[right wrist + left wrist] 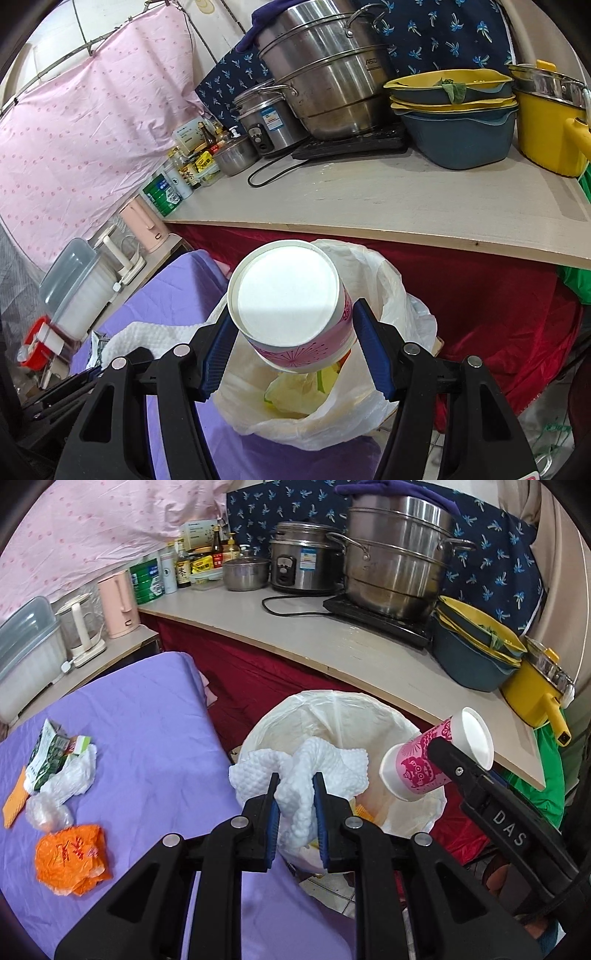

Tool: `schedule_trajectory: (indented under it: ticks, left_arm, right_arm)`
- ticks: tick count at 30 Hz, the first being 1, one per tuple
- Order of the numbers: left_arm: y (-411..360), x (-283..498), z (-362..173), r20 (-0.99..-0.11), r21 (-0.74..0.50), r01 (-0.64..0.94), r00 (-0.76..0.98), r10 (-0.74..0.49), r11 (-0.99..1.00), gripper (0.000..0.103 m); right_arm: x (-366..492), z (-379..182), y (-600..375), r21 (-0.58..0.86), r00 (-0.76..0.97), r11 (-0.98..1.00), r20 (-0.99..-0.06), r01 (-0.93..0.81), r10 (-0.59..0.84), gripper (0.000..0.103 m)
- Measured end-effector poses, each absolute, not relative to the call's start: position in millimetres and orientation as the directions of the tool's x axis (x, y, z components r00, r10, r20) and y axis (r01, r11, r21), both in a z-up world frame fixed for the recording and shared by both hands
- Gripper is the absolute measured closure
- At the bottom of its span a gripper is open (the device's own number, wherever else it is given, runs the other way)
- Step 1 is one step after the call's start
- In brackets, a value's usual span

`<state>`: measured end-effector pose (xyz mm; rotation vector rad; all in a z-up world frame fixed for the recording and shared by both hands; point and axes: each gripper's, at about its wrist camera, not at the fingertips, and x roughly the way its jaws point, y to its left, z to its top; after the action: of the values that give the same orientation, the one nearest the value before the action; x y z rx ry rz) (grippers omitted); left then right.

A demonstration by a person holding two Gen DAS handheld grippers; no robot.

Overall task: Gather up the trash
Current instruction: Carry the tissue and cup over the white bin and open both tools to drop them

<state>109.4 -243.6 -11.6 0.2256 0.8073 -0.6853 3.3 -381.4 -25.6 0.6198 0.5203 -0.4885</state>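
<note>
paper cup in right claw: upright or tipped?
Tipped. The paper cup lies on its side across the right claw, its flat base facing the right wrist camera, above the trash bag.

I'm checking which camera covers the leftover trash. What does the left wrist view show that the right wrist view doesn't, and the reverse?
Only the left wrist view: the remaining litter on the purple cloth, namely the crumpled orange plastic bag, the clear plastic wrap and the green-and-white carton.

Only the right wrist view: the yellowish scraps already inside the bin, and a red container at far left.

Both: the bag-lined white trash bin, the white paper towel in the left gripper, and the pink-and-white paper cup in the right gripper.
</note>
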Motion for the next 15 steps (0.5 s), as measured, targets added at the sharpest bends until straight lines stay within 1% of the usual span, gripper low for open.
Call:
schedule_trajectory:
  ticks: [9,11,12,14,15]
  left_arm:
    - [-265.4,124.7,-22.1,-0.744,-0.063,0.650,0.475,-0.470,0.757,0.084]
    - [-265.1,127.1,-23.6,-0.744,-0.069,0.649,0.472,-0.473,0.757,0.079]
    - [-265.0,127.8,-23.7,-0.743,-0.069,0.648,0.474,-0.473,0.758,0.073]
    - [-263.8,128.5,-22.8,-0.735,-0.061,0.640,0.491,-0.468,0.766,0.051]
    - [-262.2,129.3,-21.5,-0.730,-0.057,0.634,0.501,-0.465,0.771,0.048]
  right_arm:
    - [14.5,-27.4,-396.5,0.413,0.753,0.696,-0.594,0.587,-0.283,0.042]
    - [16.3,-27.2,-398.5,0.418,0.755,0.692,-0.592,0.588,-0.283,0.041]
    - [17.3,-27.0,-399.2,0.421,0.756,0.691,-0.591,0.588,-0.283,0.041]
    - [19.2,-26.5,-400.0,0.427,0.759,0.688,-0.588,0.586,-0.281,0.041]
    - [19.5,-26.3,-400.0,0.431,0.760,0.686,-0.586,0.586,-0.282,0.041]
